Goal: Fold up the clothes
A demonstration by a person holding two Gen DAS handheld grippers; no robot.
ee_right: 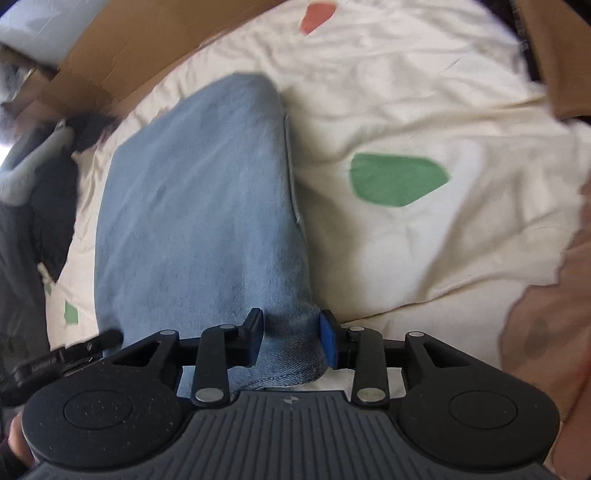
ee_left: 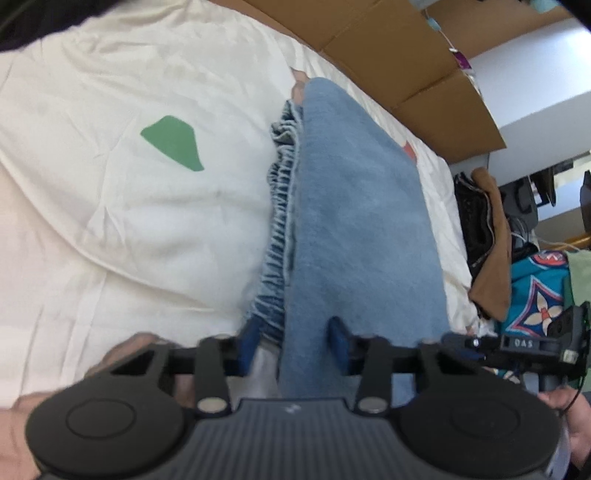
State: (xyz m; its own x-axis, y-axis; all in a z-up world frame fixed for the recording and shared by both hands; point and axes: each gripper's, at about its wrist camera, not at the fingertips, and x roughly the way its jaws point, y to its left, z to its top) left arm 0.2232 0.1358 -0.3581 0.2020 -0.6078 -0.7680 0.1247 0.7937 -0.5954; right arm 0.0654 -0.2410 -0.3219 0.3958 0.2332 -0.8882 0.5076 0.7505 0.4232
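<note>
left gripper clamps jeans waistband | right gripper clamps hem between pads

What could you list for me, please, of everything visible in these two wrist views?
light blue denim jeans: one, folded lengthwise, lying on the sheet, near end between both grippers' jaws
cream bed sheet: one, green and red patches, under the jeans
brown cardboard panels: several, beyond the sheet
brown and black garments: heap, off the sheet's far side
left hand-held gripper: black, blue pads, closed on the jeans
right hand-held gripper: black, blue pads, closed on the jeans' hem
</note>
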